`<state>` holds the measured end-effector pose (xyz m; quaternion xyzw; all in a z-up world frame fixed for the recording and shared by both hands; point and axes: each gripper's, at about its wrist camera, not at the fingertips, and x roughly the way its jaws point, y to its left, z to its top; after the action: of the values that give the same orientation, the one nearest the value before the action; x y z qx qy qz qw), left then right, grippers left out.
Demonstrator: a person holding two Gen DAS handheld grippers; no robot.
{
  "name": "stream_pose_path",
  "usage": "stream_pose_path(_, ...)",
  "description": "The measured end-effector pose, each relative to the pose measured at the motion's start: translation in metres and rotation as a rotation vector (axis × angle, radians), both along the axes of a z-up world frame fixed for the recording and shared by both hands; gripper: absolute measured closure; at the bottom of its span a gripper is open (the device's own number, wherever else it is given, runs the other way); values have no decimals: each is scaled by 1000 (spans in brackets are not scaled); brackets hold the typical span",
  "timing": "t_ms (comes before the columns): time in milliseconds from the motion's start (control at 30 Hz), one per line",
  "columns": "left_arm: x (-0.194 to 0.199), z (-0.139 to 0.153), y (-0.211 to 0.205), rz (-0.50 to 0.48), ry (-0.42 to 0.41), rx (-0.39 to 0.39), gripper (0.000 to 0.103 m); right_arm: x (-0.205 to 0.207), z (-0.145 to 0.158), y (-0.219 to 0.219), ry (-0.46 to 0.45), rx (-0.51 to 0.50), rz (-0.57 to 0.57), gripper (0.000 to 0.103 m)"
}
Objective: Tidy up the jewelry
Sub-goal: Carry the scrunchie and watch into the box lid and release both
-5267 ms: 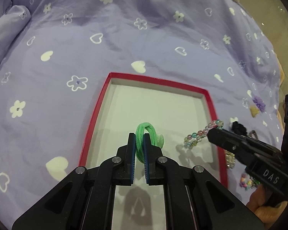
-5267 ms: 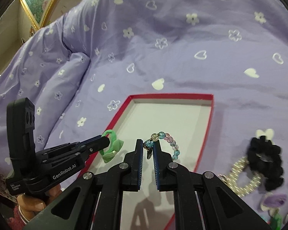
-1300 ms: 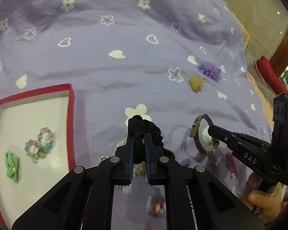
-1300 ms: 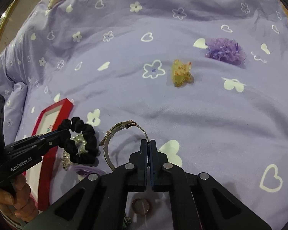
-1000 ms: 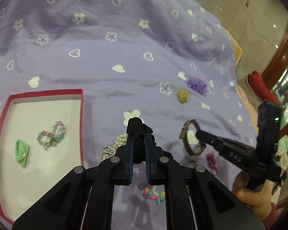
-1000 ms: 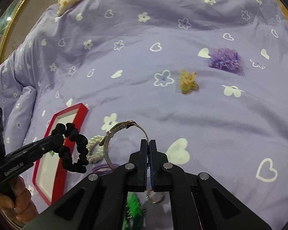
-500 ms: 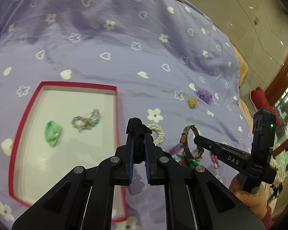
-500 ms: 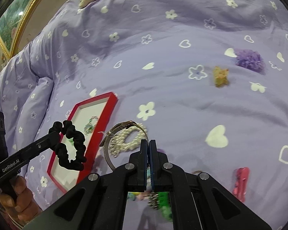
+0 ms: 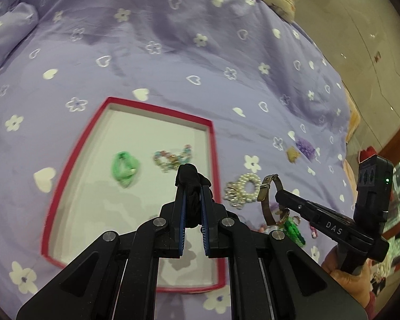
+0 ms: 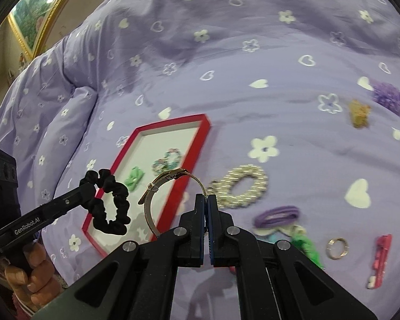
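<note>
- Left gripper (image 9: 191,186) was clamped on a black fabric scrunchie (image 10: 112,202), held above the near right part of the red-rimmed, white-floored shallow tray (image 9: 212,144); in the left wrist view most of the scrunchie was hidden by the fingers.
- Right gripper (image 10: 206,200) was pinched tight on a thin metal mesh bracelet with a clasp (image 10: 170,176), hanging over the tray's right rim; its lower arc was hidden behind the gripper body.
- Inside the tray: green fabric hair tie (image 9: 125,169) and pastel bead bracelet (image 9: 173,158), near the far right corner, both motion-blurred.
- On the purple heart-and-flower bedspread (image 10: 253,53), right of the tray: white pearl bracelet (image 10: 240,186), purple elastic bands (image 10: 277,216), small metal ring (image 10: 337,248), pink clip (image 10: 380,256).
- Green item (image 10: 306,245) was partly cut off by the gripper, unclear.
- A hand (image 10: 34,274) showed at the bottom left corner.
</note>
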<state>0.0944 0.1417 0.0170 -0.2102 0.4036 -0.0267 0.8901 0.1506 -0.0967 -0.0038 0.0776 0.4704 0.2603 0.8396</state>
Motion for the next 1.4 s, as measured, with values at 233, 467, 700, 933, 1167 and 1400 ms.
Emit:
stream_pose_path(233,-6,-8,25,50,13,-6,95,-1,-1,37,1,-1,69,101)
stream_pose_path(467,0,-20,46,79,32,-8,95,6,-6,74,8,-36,133,101)
stream_pose_path(700,24,-40,66,80,66,-26,95,19,-22,105,32,-75,169,101)
stream_pose_path(933,43,-62,79,76,108,-26,95,34,-45,127,63,-156,197,101)
stream_pose_path(1167,50,-79,86,81,165,-21,94,44,-60,143,72,-233,220,101)
stream_pose_path(1400,51,-86,87,98,199,-2,92,47,-61,148,73,-252,234,98)
